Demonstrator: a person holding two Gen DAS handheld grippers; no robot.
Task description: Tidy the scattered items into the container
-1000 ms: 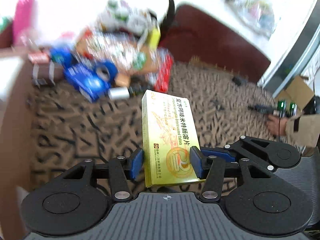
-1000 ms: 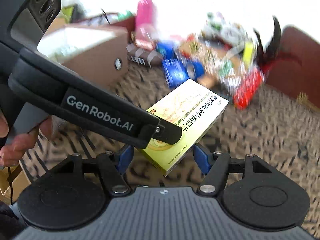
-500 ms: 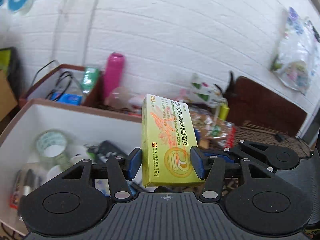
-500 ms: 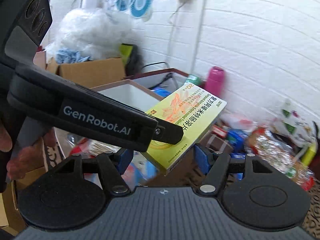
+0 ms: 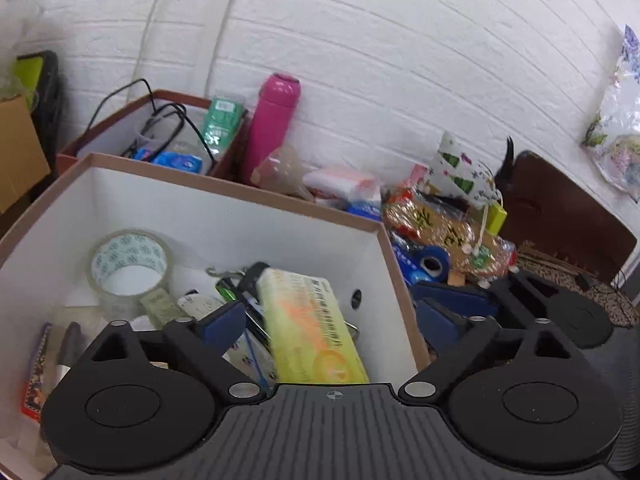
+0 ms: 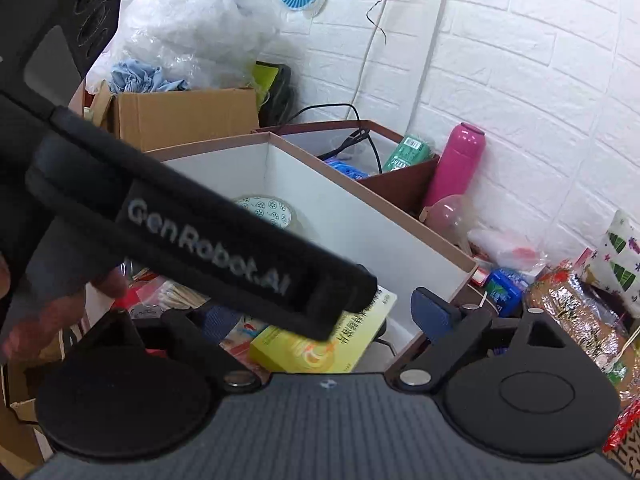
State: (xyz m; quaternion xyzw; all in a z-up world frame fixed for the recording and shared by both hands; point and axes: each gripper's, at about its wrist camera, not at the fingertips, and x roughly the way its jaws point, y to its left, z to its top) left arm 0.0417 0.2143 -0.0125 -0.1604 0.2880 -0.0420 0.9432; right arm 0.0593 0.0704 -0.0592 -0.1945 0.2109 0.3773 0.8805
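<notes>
The yellow medicine box [image 5: 312, 328] lies blurred inside the white-walled container [image 5: 240, 232], on top of pens and other small items, beside a clear tape roll [image 5: 128, 264]. My left gripper [image 5: 332, 316] hovers over the container with its jaws opening; the pads stand clear of the box on both sides. In the right wrist view my right gripper [image 6: 324, 316] is likewise opening above the yellow box [image 6: 352, 344], touching nothing. The left gripper's black body crosses that view and hides part of the container [image 6: 360, 216].
Behind the container stands a brown box [image 5: 152, 136] with cables and a pink bottle [image 5: 272, 128]. A heap of packets and a blue tape roll [image 5: 434, 266] lies to the right. A cardboard carton [image 6: 180, 116] and a plastic bag sit at the back left.
Both grippers carried the yellow box from over the patterned cloth to above the container, then spread their jaws. The box has left the pads and dropped into the container.
</notes>
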